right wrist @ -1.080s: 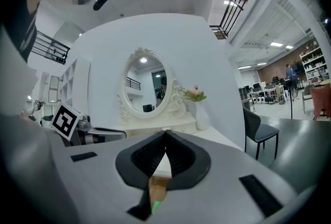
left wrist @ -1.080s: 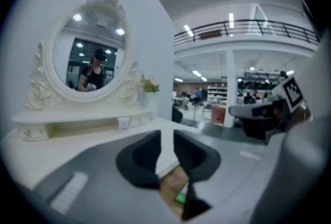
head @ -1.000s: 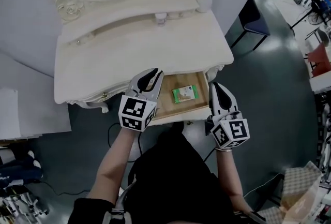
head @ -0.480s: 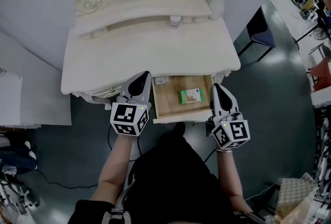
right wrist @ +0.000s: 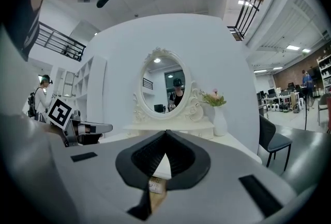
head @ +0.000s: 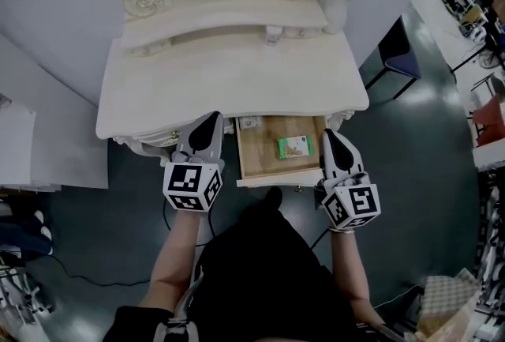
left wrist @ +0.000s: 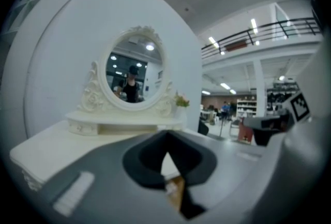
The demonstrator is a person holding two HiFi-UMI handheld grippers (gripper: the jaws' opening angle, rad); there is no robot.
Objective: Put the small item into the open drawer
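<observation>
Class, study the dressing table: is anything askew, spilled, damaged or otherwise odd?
Nothing stands out. The green packet lies flat in the open drawer, the vase stands upright, and nothing is spilled. The left gripper and the right gripper flank the drawer, shut and empty.

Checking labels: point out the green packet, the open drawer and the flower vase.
green packet (head: 294,146), head view, top face.
open drawer (head: 259,157), head view, bare wooden floor.
flower vase (head: 334,10), head view, white body.
</observation>
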